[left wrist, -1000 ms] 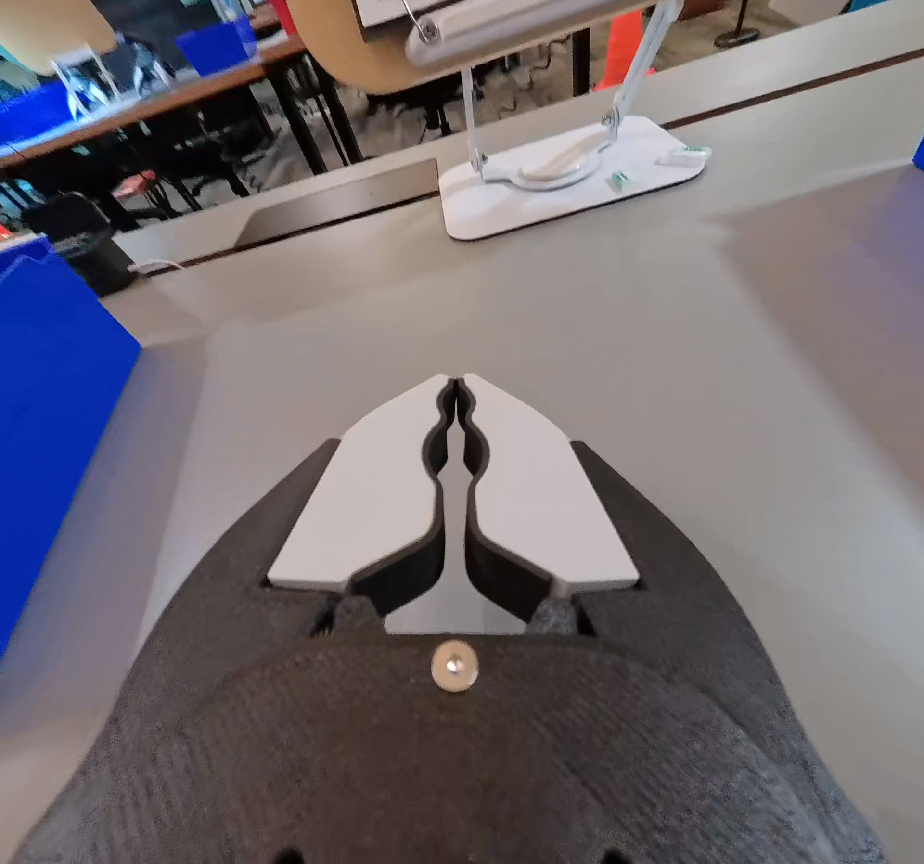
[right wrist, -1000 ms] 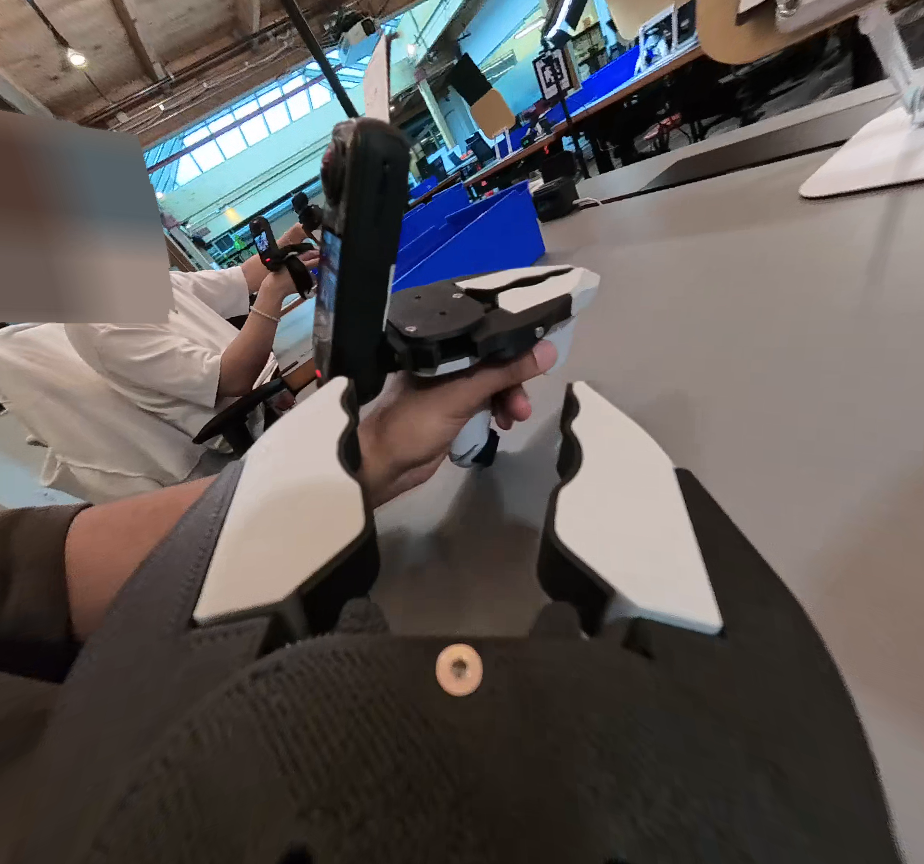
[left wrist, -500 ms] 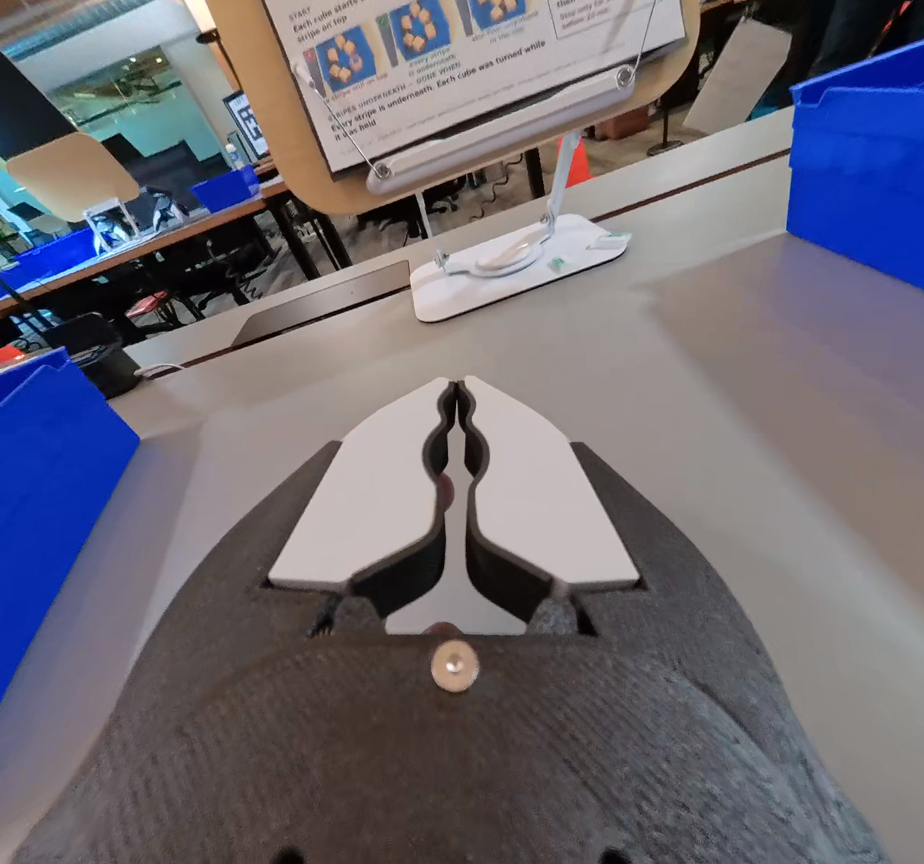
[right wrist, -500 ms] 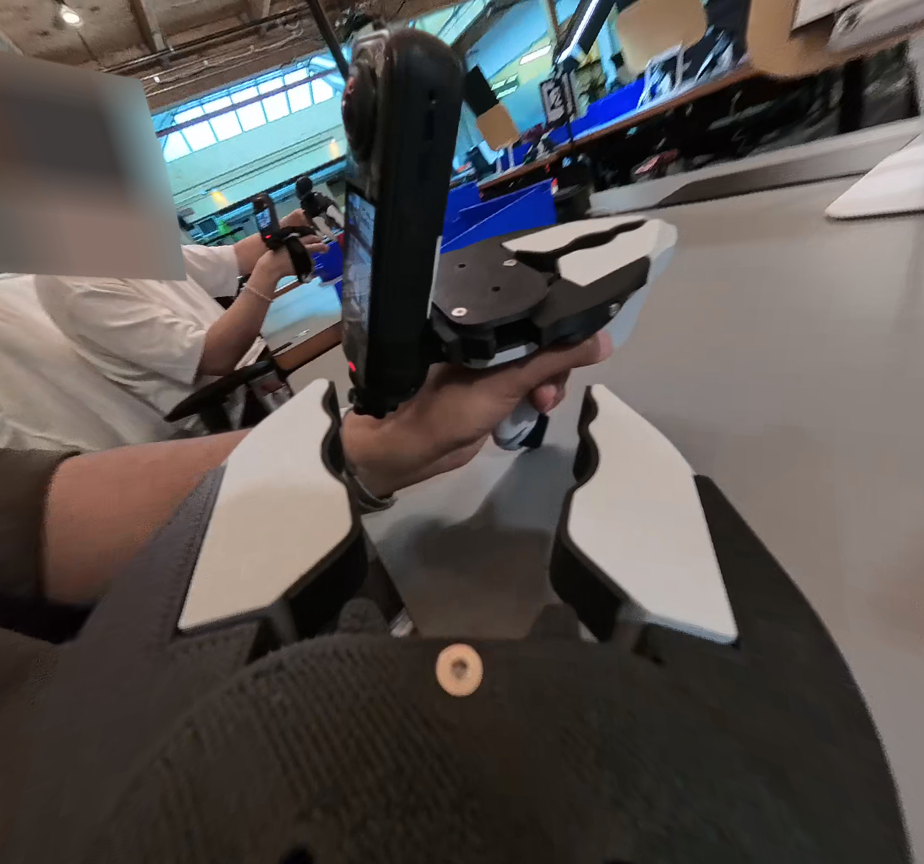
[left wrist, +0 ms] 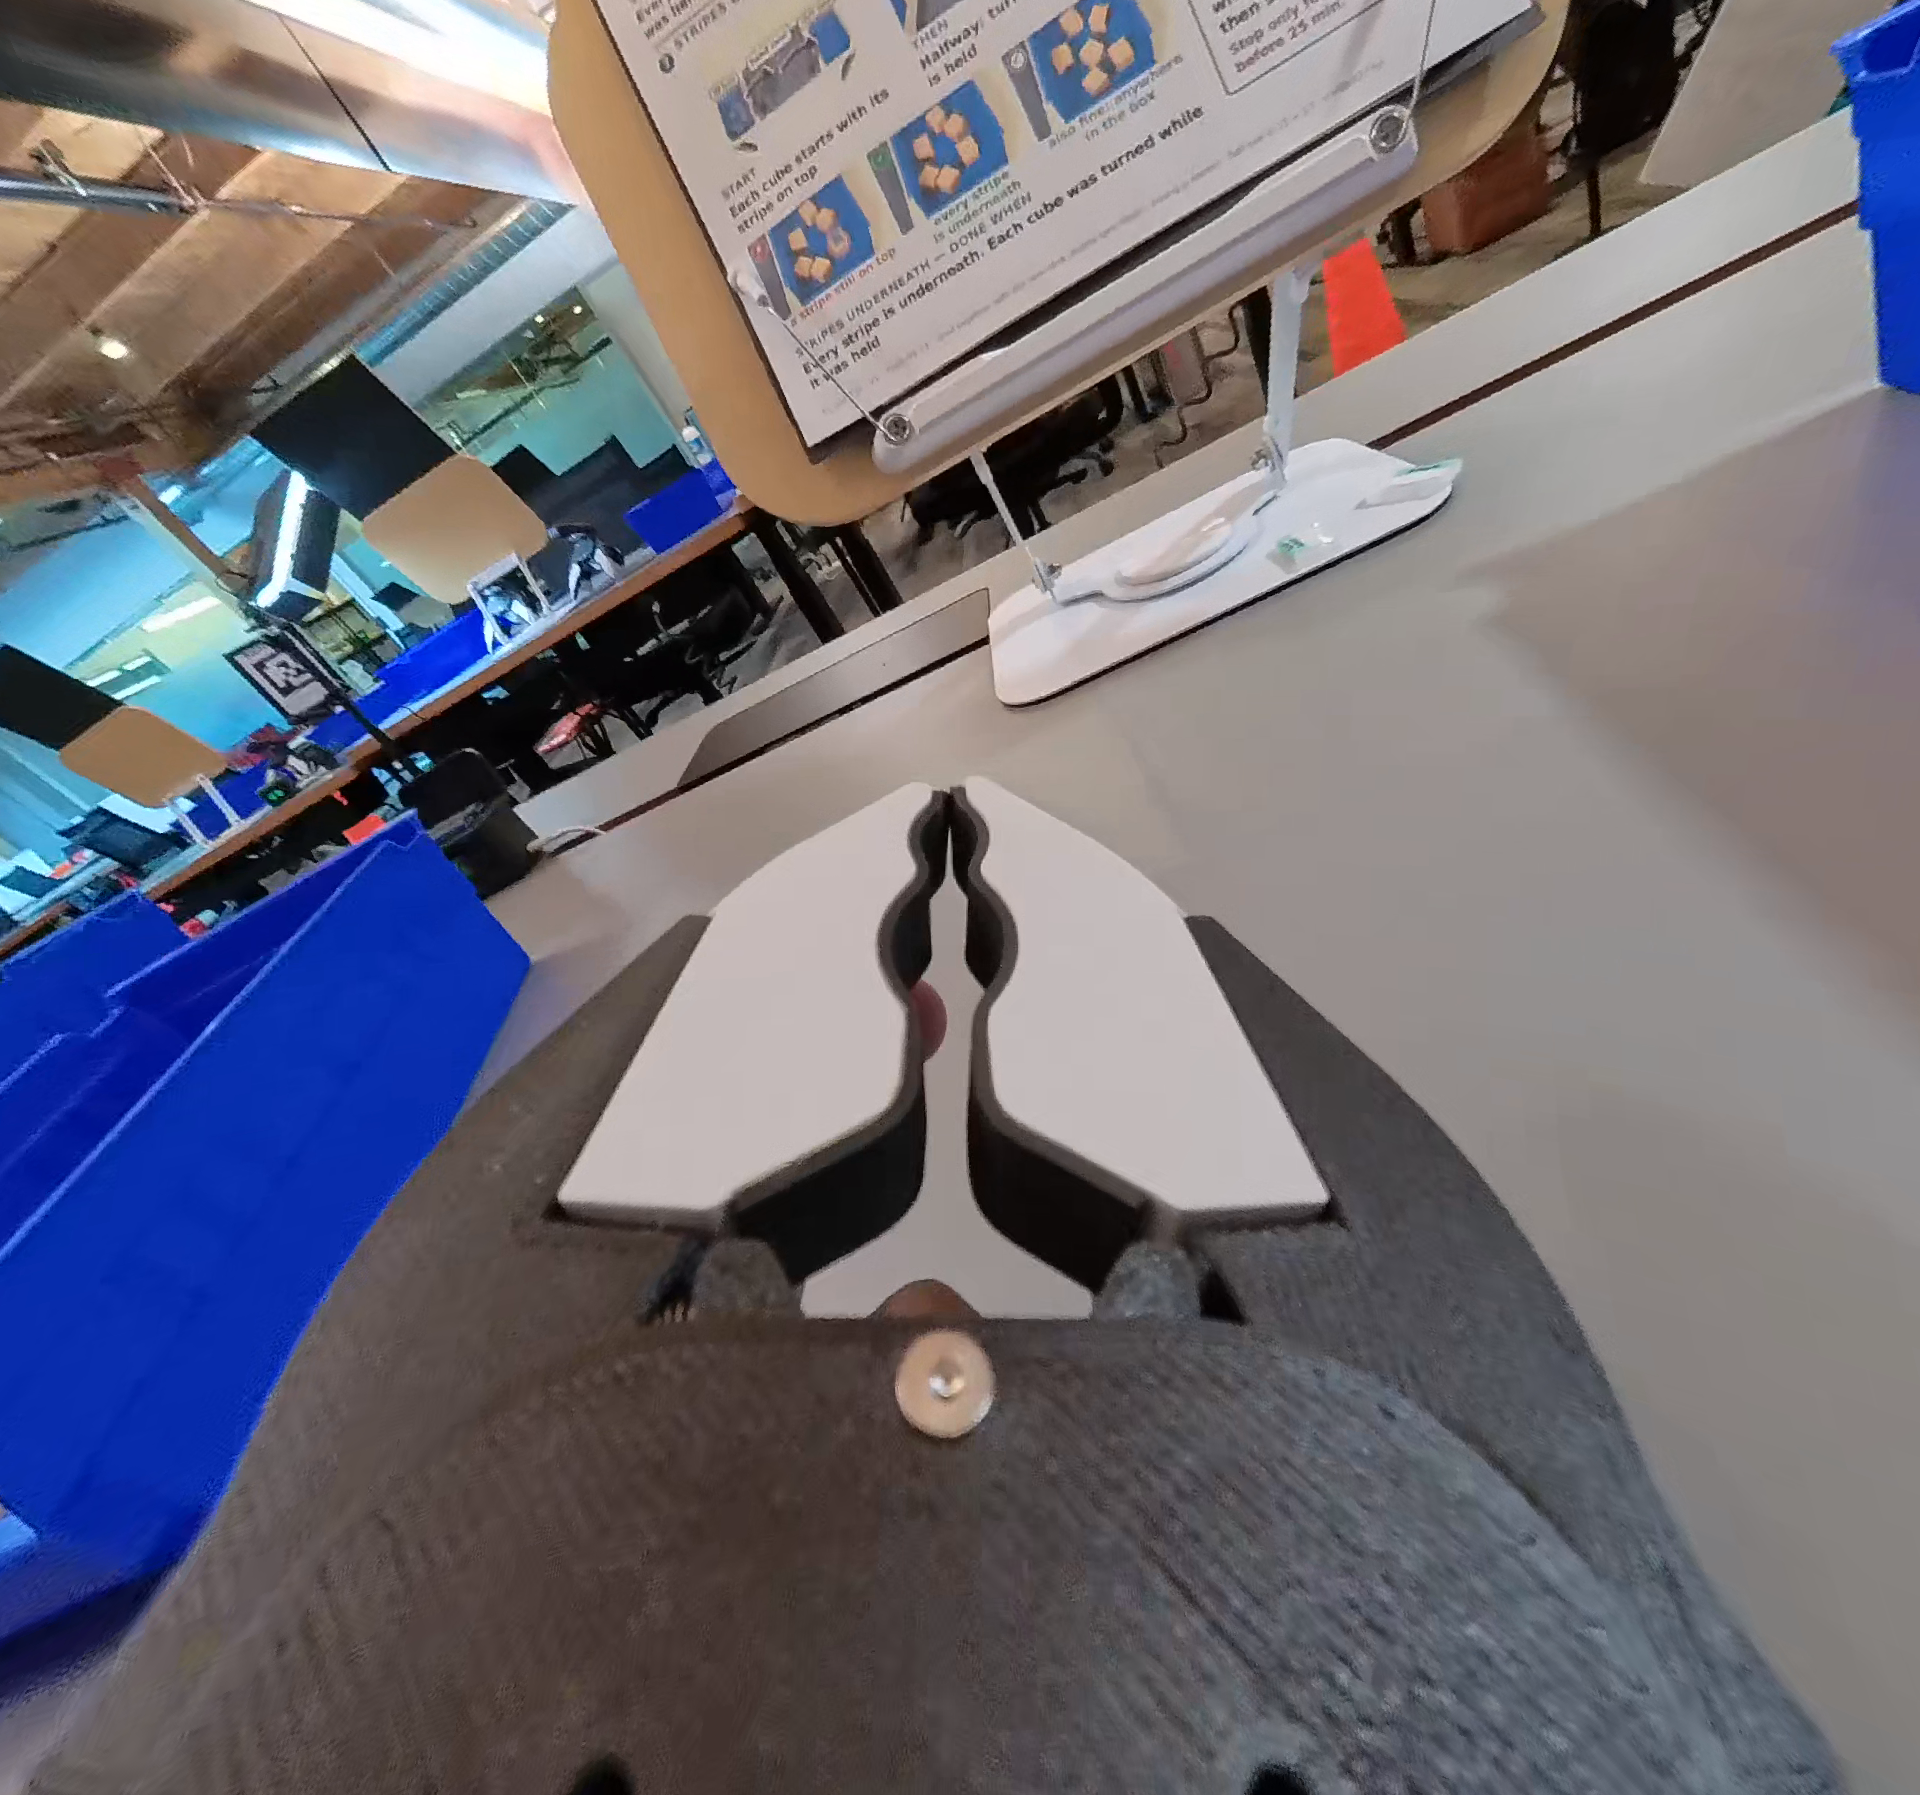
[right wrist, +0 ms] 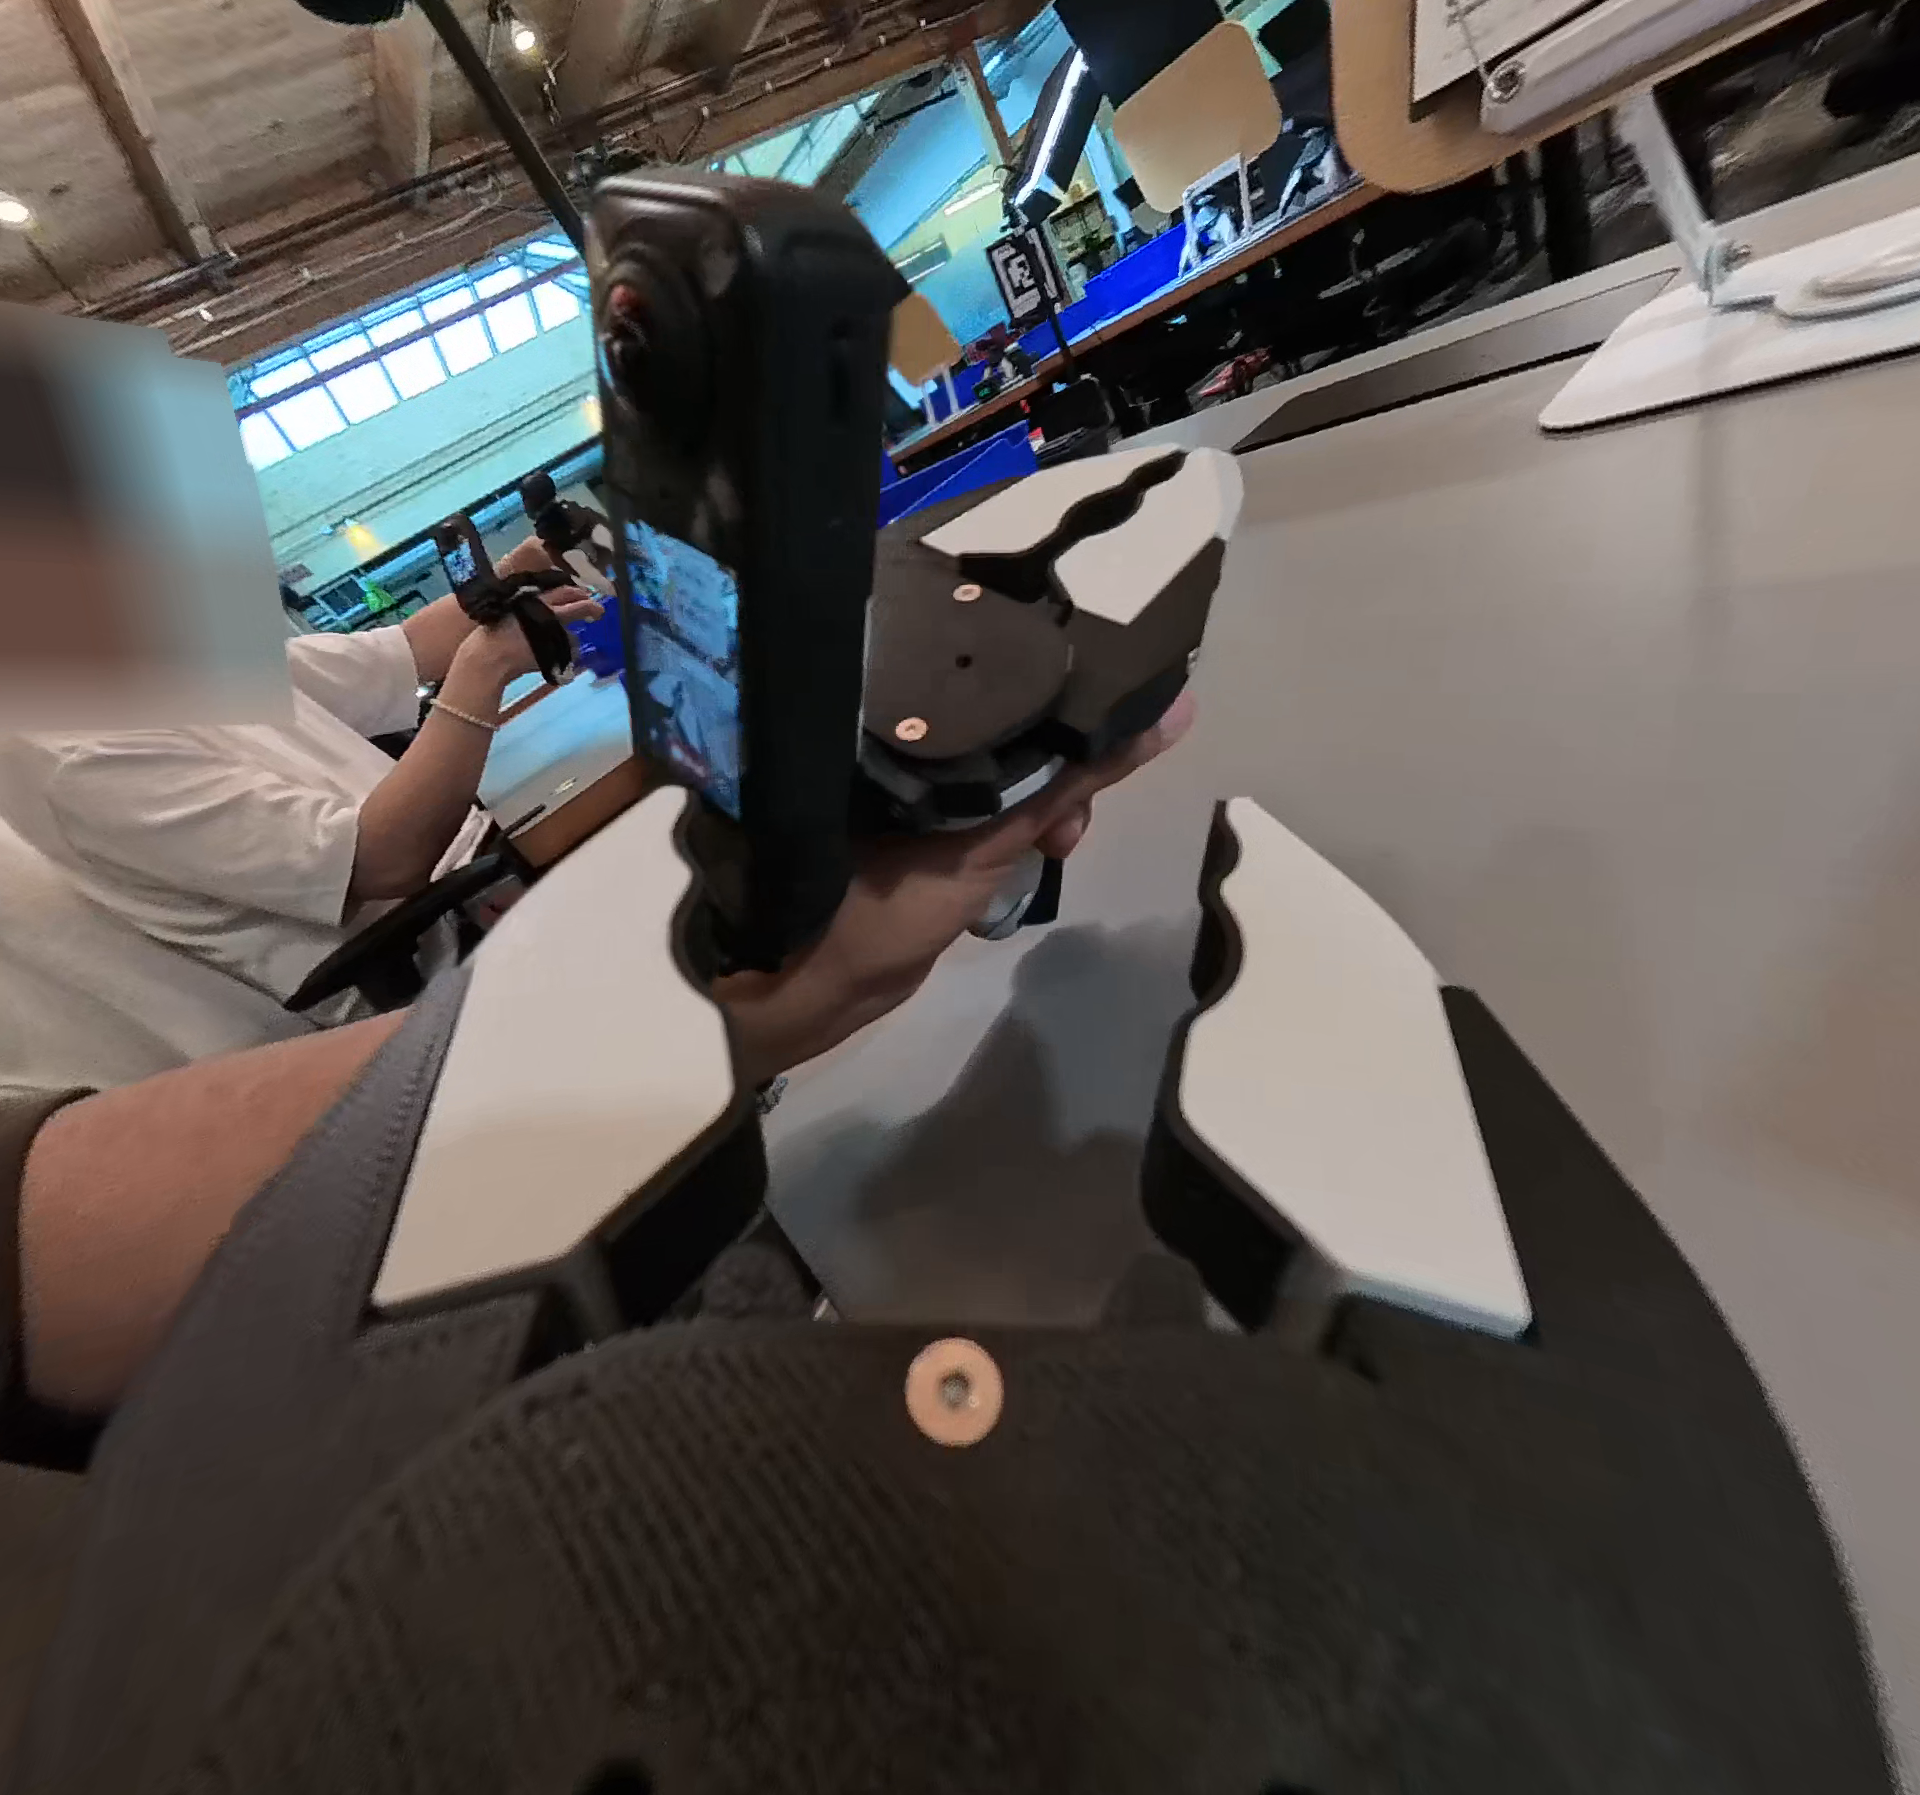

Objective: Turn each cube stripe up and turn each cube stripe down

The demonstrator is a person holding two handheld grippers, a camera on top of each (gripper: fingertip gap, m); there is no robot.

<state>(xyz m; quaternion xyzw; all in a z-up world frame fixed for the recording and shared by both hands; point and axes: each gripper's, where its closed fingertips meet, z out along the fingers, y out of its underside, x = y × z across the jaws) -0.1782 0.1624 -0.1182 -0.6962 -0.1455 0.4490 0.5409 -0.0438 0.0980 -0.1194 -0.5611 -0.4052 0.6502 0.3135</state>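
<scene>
Both views without any cube: left claw point(left wrist: 951, 800) tips pressed together, empty, above grey counter point(left wrist: 1558, 810) beside blue bin point(left wrist: 208, 1070); right claw point(right wrist: 951, 872) spread wide, empty, facing left claw point(right wrist: 1132, 498) in hand point(right wrist: 935, 914).

My left claw point(left wrist: 951, 815) has smooth matt white plates over black plastic pads, set in a coarse, ridged dark body with a shiny metal screw point(left wrist: 943, 1384) behind the plates. Under it the counter point(left wrist: 1558, 810) looks a smooth, matt grey laminate. To the claw's left I see glossy blue plastic bins point(left wrist: 208, 1122). Ahead stands a printed paper sheet point(left wrist: 1039, 83) on a wood-coloured board, with a smooth white stand base point(left wrist: 1195, 592). My right claw point(right wrist: 951, 924) has the same finish; beyond it sits a glossy black camera point(right wrist: 727, 550).
</scene>
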